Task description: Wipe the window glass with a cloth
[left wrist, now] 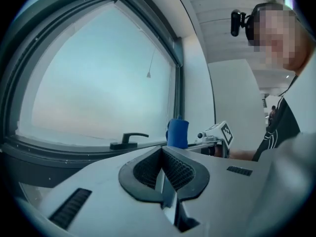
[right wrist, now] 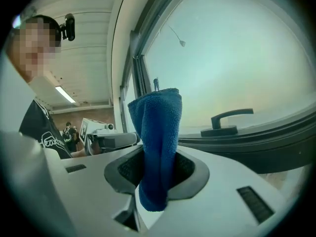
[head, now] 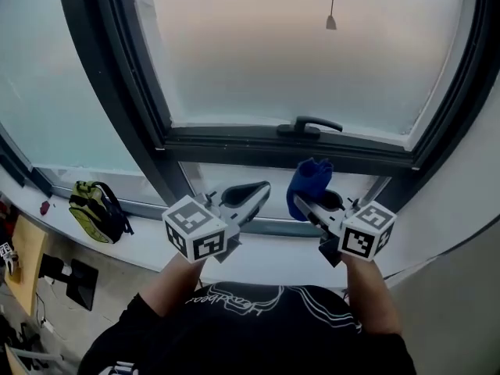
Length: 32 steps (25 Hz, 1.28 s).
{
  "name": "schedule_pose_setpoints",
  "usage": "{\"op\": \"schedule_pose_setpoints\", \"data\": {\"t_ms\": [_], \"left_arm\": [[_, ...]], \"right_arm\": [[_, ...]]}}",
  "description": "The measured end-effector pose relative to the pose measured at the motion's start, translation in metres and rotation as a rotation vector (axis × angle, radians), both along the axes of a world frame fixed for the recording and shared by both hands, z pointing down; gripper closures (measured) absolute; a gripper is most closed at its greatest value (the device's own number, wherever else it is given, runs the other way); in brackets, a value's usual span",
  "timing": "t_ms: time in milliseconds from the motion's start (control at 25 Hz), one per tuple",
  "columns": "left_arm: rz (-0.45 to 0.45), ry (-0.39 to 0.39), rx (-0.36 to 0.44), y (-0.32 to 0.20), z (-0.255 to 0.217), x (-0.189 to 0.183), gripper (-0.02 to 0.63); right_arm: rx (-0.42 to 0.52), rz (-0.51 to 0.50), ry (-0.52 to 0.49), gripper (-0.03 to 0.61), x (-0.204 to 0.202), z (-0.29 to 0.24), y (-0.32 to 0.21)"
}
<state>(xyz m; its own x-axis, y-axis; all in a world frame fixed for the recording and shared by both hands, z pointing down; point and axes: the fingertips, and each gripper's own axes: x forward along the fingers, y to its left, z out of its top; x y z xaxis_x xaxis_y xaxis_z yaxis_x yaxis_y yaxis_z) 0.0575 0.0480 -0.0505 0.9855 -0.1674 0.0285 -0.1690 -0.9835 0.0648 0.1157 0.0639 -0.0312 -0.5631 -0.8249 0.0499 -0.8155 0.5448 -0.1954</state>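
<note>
Two grippers over the windowsill [head: 266,252], under the window glass [head: 297,45].
The right gripper [head: 314,204] is clamped on a blue cloth [head: 310,180], which stands up out of its jaws just below the window handle [head: 310,126]. The left gripper [head: 251,194], just beside it, has its jaws pressed together with nothing between them.

Right gripper [right wrist: 157,169]: pale grey body, dark ribbed jaw pads, jaws clamped on a blue microfibre cloth [right wrist: 157,132].
Cloth: folded, standing upright between the jaws, lower end hanging below them.
Behind: pale frosted window glass [right wrist: 237,68] in a dark grey metal frame [right wrist: 276,142]; black lever window handle [right wrist: 228,120] on the frame's lower rail.
Left of cloth: left gripper [right wrist: 129,140] with its square-marker cube, well apart.
Far left: person in a dark printed shirt [right wrist: 42,132].
</note>
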Motion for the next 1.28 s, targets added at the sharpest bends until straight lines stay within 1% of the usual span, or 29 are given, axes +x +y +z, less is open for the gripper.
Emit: {"op": "schedule_pose_setpoints", "data": {"t_ms": [160, 360, 680, 880, 1280], "left_arm": [[0.001, -0.019, 0.015, 0.002, -0.002, -0.007, 0.611], [-0.013, -0.025, 0.011, -0.005, 0.002, -0.013, 0.611], [-0.014, -0.046, 0.025, -0.008, 0.002, -0.015, 0.611], [-0.016, -0.053, 0.026, -0.009, 0.003, -0.020, 0.611], [-0.016, -0.052, 0.031, -0.017, 0.004, -0.038, 0.611]], "right_arm": [[0.001, -0.022, 0.018, 0.485, -0.009, 0.000, 0.002], [0.007, -0.030, 0.057, 0.486, -0.014, 0.004, -0.002], [0.008, -0.043, 0.030, 0.486, -0.019, 0.005, -0.008], [0.025, -0.059, 0.042, 0.486, -0.028, 0.000, -0.012], [0.025, -0.063, 0.049, 0.486, -0.048, 0.004, -0.019]]}}
